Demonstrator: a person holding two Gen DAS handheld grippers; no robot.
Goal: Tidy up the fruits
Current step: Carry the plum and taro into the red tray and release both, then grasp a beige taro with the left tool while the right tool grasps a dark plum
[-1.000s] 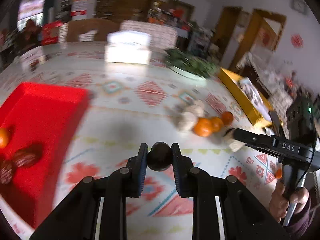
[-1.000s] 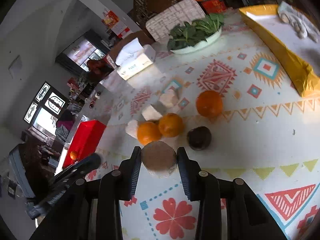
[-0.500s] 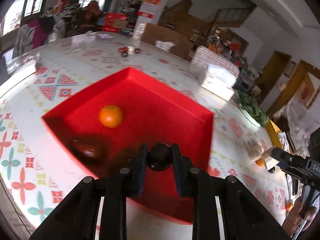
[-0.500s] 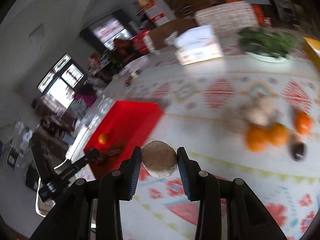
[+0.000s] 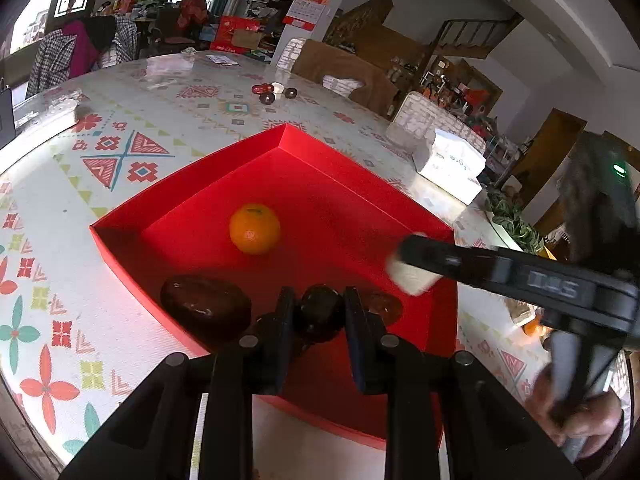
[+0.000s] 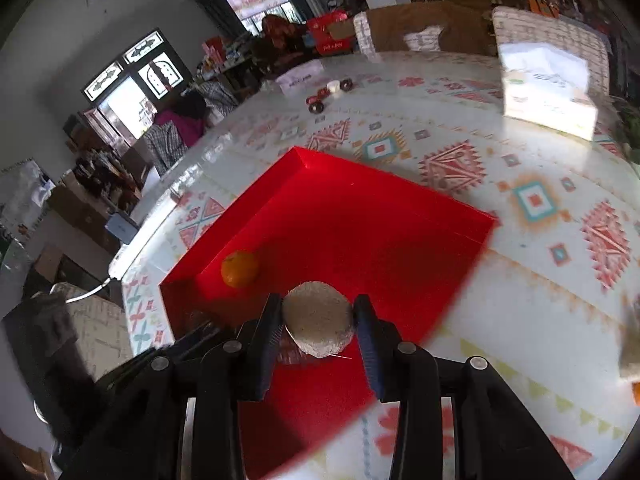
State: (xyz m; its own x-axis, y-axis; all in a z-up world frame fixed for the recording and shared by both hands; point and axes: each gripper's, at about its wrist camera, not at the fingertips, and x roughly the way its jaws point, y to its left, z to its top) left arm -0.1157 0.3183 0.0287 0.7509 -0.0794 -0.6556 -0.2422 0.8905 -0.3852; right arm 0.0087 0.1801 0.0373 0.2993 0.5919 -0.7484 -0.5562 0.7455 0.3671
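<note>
A red tray (image 5: 132, 222) lies on the patterned table and holds an orange (image 5: 254, 229) and dark fruits (image 5: 205, 307). My left gripper (image 5: 319, 320) is shut on a small dark round fruit (image 5: 320, 311) low over the tray's near part. My right gripper (image 6: 318, 326) is shut on a pale rough round fruit (image 6: 318, 328) above the tray (image 6: 400, 216), near the orange (image 6: 239, 269). The right gripper also shows in the left wrist view (image 5: 412, 272), reaching in from the right over the tray's edge.
A white tissue box (image 5: 450, 170) and a bowl of greens (image 5: 512, 220) stand beyond the tray. Small dark items (image 5: 267, 94) lie at the table's far side. An orange fruit (image 5: 534, 326) lies on the table at right. Chairs and shelves surround the table.
Both grippers have swung left from the fruit pile to over the red tray, each still holding its fruit. The left gripper has come lower and closer to the tray floor.
</note>
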